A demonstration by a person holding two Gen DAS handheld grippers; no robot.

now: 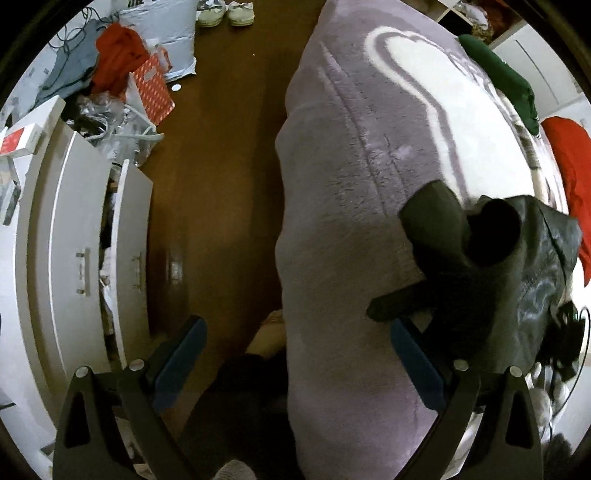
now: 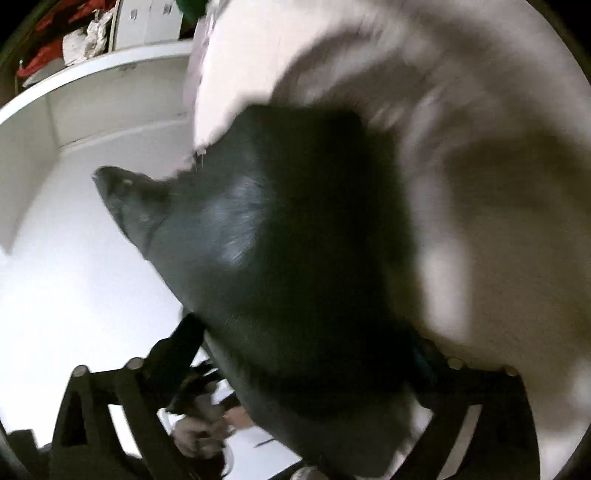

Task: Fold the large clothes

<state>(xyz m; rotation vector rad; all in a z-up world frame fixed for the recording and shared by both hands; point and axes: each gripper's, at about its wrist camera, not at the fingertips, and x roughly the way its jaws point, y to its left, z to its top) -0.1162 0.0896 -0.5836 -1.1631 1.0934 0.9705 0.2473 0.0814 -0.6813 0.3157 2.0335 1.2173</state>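
A large dark grey garment (image 1: 509, 266) lies bunched at the right side of a bed covered by a lilac fleece blanket (image 1: 340, 206) with a white heart pattern. My left gripper (image 1: 295, 350) is open and empty, hovering over the bed's left edge; the garment's sleeve end lies just past its right finger (image 1: 413, 354). In the right wrist view the same dark garment (image 2: 288, 258) fills the middle, blurred. My right gripper (image 2: 306, 354) has its fingers wide apart with the garment hanging between them; whether it grips the cloth is not visible.
Brown floor (image 1: 221, 166) runs left of the bed. A white dresser (image 1: 74, 258) with a part-open drawer stands at the left. Clutter, red cloth (image 1: 118, 55) and shoes (image 1: 225, 14) lie at the far left. Green (image 1: 506, 81) and red clothes (image 1: 572, 170) lie on the bed's right. White shelving (image 2: 92, 110) shows in the right wrist view.
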